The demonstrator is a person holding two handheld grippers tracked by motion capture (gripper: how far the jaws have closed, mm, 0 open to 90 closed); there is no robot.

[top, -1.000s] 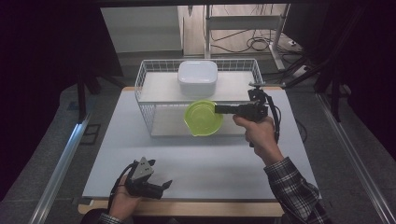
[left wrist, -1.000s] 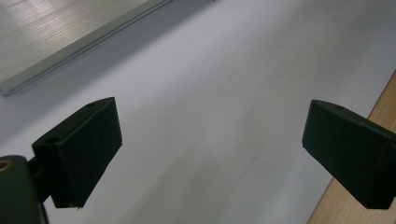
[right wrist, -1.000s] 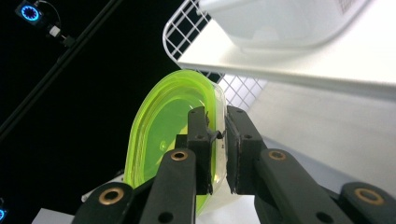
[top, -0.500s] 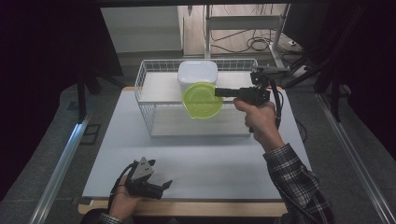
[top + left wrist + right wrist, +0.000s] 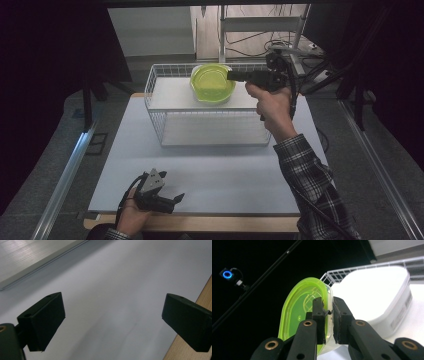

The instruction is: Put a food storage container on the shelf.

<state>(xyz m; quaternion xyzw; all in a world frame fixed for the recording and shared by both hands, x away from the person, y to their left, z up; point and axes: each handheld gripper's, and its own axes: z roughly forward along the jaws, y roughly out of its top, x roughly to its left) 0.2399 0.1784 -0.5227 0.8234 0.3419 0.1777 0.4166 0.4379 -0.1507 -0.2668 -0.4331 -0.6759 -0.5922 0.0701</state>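
dark curtains close in around a white worktop (image 5: 210,170) that carries a white wire basket (image 5: 165,120) at its far side. the right gripper (image 5: 235,76) has its jaws clamped on the rim of a lime-green lid (image 5: 212,82), held up over a white container (image 5: 372,292) that sits on the basket's upper level. in the right gripper view the lid (image 5: 302,315) hangs nearly on edge, tilted, just beside the container's near corner.

judging from this, the step is seating the lid on the container. to do it well, level the lid before lowering, so its rim meets the container's rim all round rather than at one corner. line up the rounded corners first, then come straight down; the pinch is on the rim only, so a fast swing could let the lid pivot. release only once it rests flat.

the left gripper (image 5: 167,200) rests near the worktop's front edge, jaws wide apart and holding nothing.
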